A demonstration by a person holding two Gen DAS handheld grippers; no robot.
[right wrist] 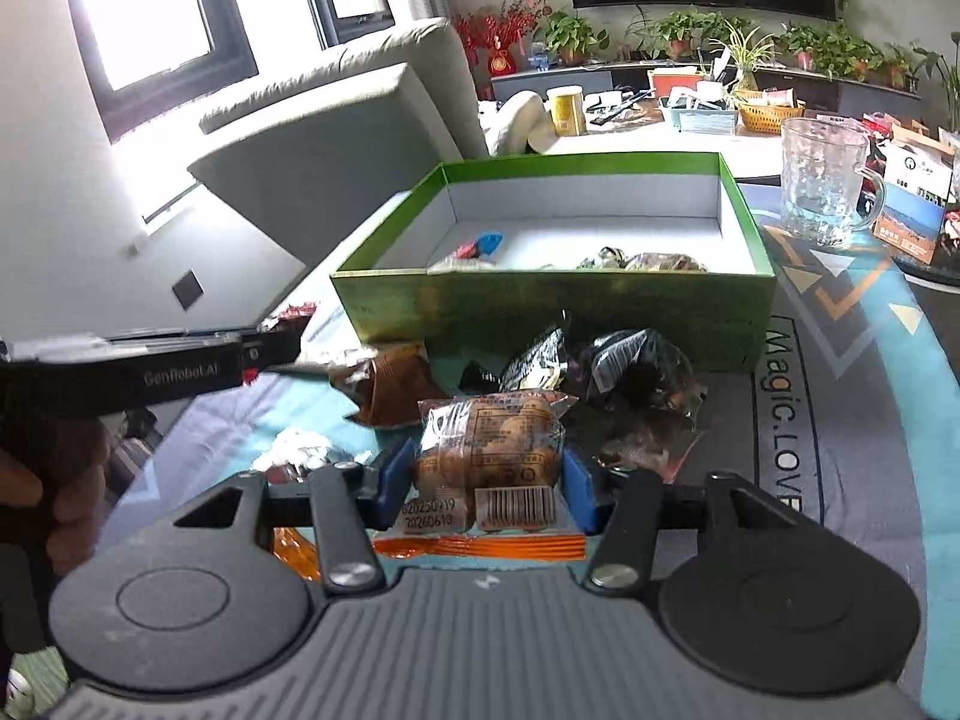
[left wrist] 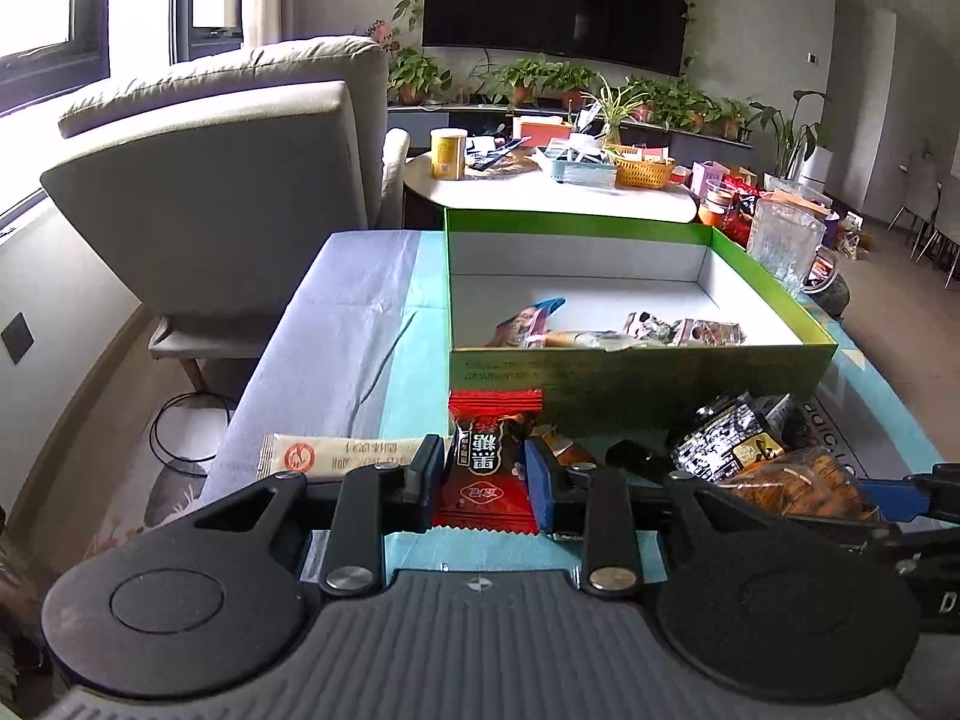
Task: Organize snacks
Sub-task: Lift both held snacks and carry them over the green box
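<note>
The left hand-held gripper (left wrist: pixel 485 471) is clamping a red candy packet (left wrist: pixel 489 463) across its narrow middle, and the right hand-held gripper (right wrist: pixel 487 483) is clamping a clear packet of brown snacks (right wrist: pixel 489 450) the same way. Both packets are sitting just short of the green box (left wrist: pixel 636 369), which is standing open on the worktop (left wrist: pixel 360 312) with a few snacks already lying along its near inner wall.

The risks are looking modest but real. The box's near wall is standing between each packet and the interior, so a packet carried too low is likely to catch the rim and either slip from the pads or push the box away. Both wrappers are slick film, and each is being held only at its waist, so it could slide or pivot under a quick swing. The two grippers are working close together, the right one showing at the edge of the left view, so they may be colliding if both head for the same spot. The loose pile of dark packets (right wrist: pixel 606 378) below could also be getting dragged along.

The red packet's long axis is running away from the camera, its crimped far end pointing at the box. The clear packet is lying likewise, barcode end nearest the camera.
</note>
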